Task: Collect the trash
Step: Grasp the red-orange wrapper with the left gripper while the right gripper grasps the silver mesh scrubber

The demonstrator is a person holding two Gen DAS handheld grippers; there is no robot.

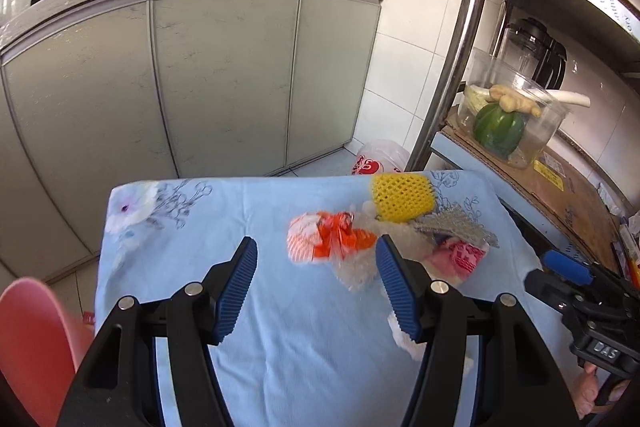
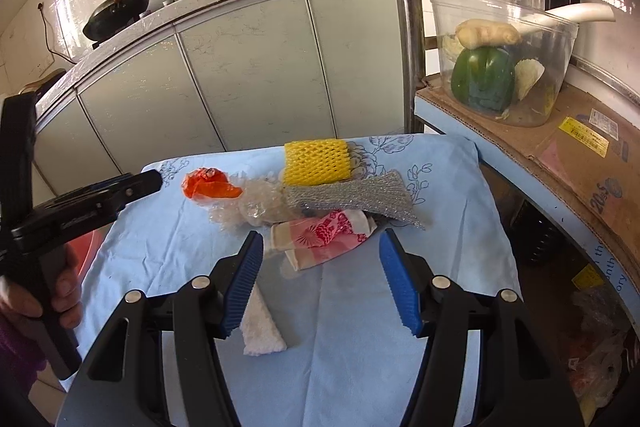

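Trash lies on a table with a light blue cloth (image 1: 280, 327) (image 2: 360, 347): a yellow foam net (image 1: 401, 196) (image 2: 316, 161), a grey foam net (image 1: 456, 225) (image 2: 360, 195), an orange plastic bag (image 1: 328, 237) (image 2: 210, 184), clear crumpled plastic (image 1: 356, 269) (image 2: 256, 207), a red-and-white wrapper (image 1: 456, 255) (image 2: 320, 235) and a white tissue (image 1: 404, 337) (image 2: 260, 327). My left gripper (image 1: 316, 251) is open, empty, just short of the orange bag. My right gripper (image 2: 322, 247) is open, empty, above the red-and-white wrapper; it also shows in the left wrist view (image 1: 568, 267).
A pink bin (image 1: 28, 339) stands left of the table. White cabinets (image 1: 220, 75) with woks are behind. At right a metal rack post (image 2: 408, 27) and a shelf with a clear tub of vegetables (image 2: 500, 59) on cardboard. A white plastic bag (image 1: 380, 157) lies on the floor.
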